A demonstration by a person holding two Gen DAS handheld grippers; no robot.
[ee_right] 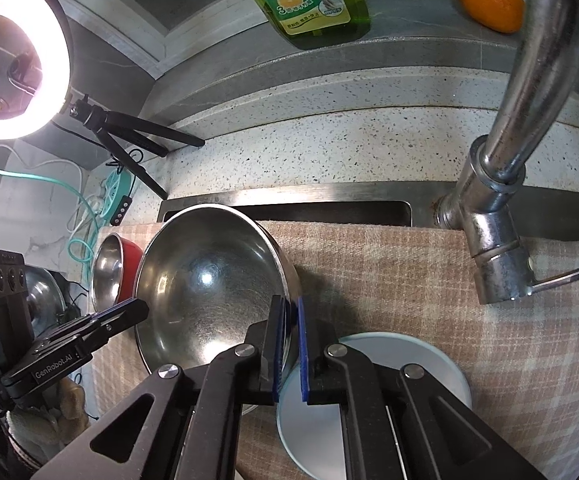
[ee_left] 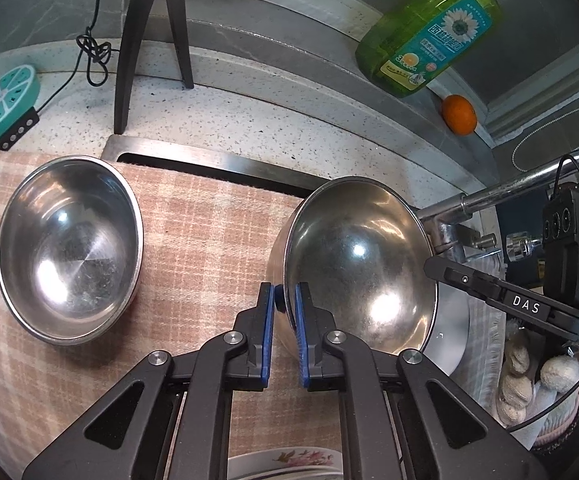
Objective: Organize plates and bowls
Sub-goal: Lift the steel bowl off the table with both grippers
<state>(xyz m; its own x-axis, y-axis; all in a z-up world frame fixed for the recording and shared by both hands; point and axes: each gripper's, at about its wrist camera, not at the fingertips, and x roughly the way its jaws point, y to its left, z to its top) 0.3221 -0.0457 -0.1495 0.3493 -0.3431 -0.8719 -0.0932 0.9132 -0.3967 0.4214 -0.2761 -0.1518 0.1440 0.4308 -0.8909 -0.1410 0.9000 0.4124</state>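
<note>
A large steel bowl (ee_left: pixel 357 268) is held tilted above the checked cloth (ee_left: pixel 193 220); both grippers grip its rim from opposite sides. My left gripper (ee_left: pixel 285 300) is shut on its left rim. My right gripper (ee_right: pixel 289 312) is shut on its right rim, and the bowl (ee_right: pixel 209 284) fills the middle of the right wrist view. A second steel bowl (ee_left: pixel 69 248) stands upright on the cloth at left. A red bowl with a steel inside (ee_right: pixel 111 268) lies tilted further left in the right wrist view. A pale round plate (ee_right: pixel 373 396) lies under my right gripper. A flowered plate edge (ee_left: pixel 285 460) shows below my left gripper.
A chrome tap (ee_right: pixel 501 216) rises at the right. A green soap bottle (ee_left: pixel 429 32) and an orange (ee_left: pixel 459 114) stand on the back ledge. A tripod (ee_left: pixel 145 40), a ring light (ee_right: pixel 17 64) and a teal power strip (ee_left: pixel 5 100) are at the left.
</note>
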